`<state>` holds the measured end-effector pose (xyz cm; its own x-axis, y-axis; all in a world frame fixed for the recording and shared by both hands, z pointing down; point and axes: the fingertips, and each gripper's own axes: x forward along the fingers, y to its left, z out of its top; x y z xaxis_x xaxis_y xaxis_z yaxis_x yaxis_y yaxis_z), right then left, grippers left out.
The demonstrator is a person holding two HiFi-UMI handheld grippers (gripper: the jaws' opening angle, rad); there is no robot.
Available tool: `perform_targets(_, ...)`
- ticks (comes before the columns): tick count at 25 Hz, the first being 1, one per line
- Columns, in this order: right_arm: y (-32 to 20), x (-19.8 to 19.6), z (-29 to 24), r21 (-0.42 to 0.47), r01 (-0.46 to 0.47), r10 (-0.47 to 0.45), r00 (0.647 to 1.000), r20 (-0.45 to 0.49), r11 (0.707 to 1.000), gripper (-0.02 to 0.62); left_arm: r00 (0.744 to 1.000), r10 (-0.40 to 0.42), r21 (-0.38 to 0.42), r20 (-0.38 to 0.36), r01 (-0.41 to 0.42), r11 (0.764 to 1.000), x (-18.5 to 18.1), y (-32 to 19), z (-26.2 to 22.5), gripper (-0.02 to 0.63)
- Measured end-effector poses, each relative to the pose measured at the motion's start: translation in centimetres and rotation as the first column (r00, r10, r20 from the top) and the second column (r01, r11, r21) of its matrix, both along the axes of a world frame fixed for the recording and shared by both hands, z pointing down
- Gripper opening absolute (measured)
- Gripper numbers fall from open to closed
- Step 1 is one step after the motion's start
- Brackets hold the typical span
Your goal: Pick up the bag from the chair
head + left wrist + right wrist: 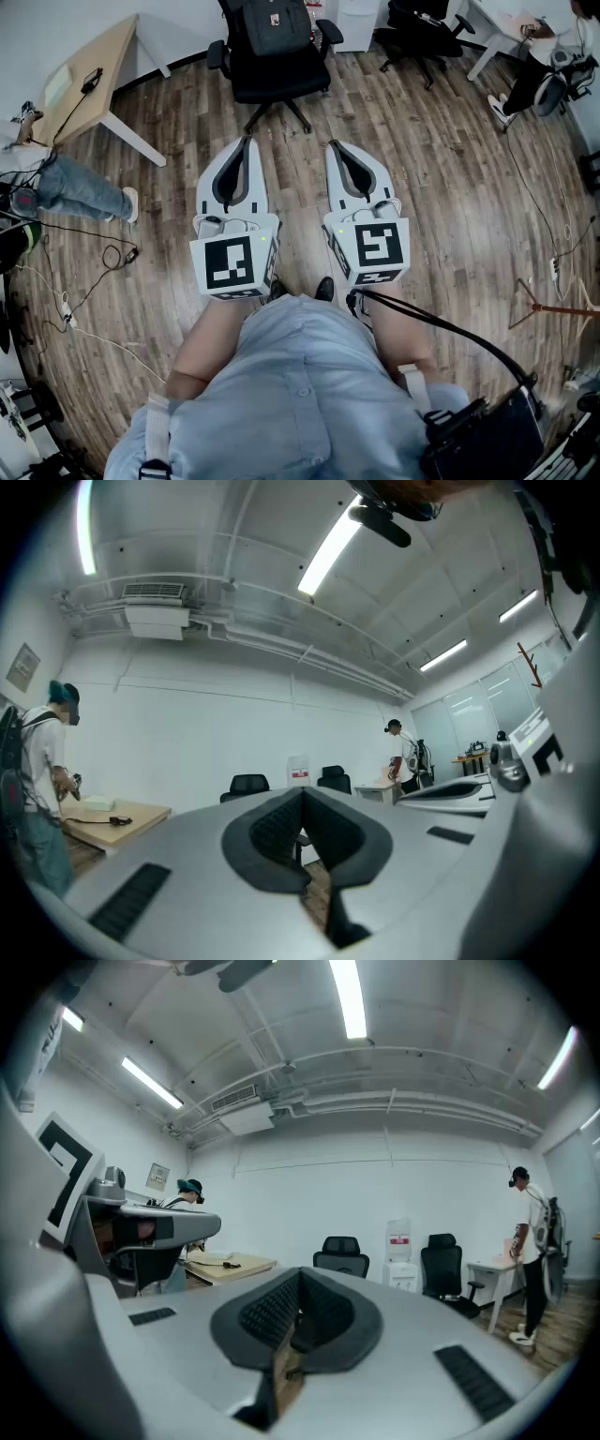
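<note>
A dark bag [277, 26] rests on the seat of a black office chair [278, 77] at the top middle of the head view, leaning on its backrest. My left gripper [246, 142] and right gripper [335, 146] are held side by side over the wooden floor, a short way in front of the chair and pointing toward it. The jaws of both are shut with nothing between them, as the left gripper [302, 795] and the right gripper [300, 1275] show in their own views. In those two views I cannot make out the bag.
A wooden desk [89, 86] stands at the upper left, with a person's legs [80, 187] and floor cables [94, 281] below it. A second black chair [417, 37], a white desk [497, 33] and another person [539, 70] are at the upper right. A water dispenser [400, 1258] stands by the far wall.
</note>
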<state>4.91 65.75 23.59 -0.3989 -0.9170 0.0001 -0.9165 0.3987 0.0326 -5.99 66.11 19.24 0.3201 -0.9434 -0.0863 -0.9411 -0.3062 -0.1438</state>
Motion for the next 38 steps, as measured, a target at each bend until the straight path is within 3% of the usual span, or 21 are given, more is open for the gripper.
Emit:
perform_targets(9,-0.1,3.1,0.4,-0.007,0.007,-0.007,1.000,-0.004,1.000,-0.001,1.000,-0.007,-0.008,0.009,0.008,1.000,2.9,-0.1,0.2,0.000)
perform_targets(15,-0.6,4.6,0.9,-0.028,0.069,-0.068,0.997,0.048,0.997,0.000,0.999,-0.032,-0.014,0.017,0.032,0.999,4.5,-0.1,0.9,0.000)
perform_targets(24,-4.1,5.9,3.3,-0.069,0.036,-0.034,0.999,0.033,0.997,0.000,0.998,-0.067,-0.055,0.021,0.068,0.996,4.4,-3.0,3.2,0.000)
perform_targets(29,-9.5,4.4,4.4,-0.095,0.044,-0.043,0.999,0.015,0.995,0.000,0.997,-0.076,-0.080,0.001,0.076,0.994,2.9,-8.4,4.5,0.000)
perform_targets(38,-25.1,-0.1,3.9,-0.081,0.036,-0.038,0.999,-0.016,0.996,0.000,0.997,-0.065,-0.086,-0.031,0.062,0.994,-1.2,-24.0,4.8,0.000)
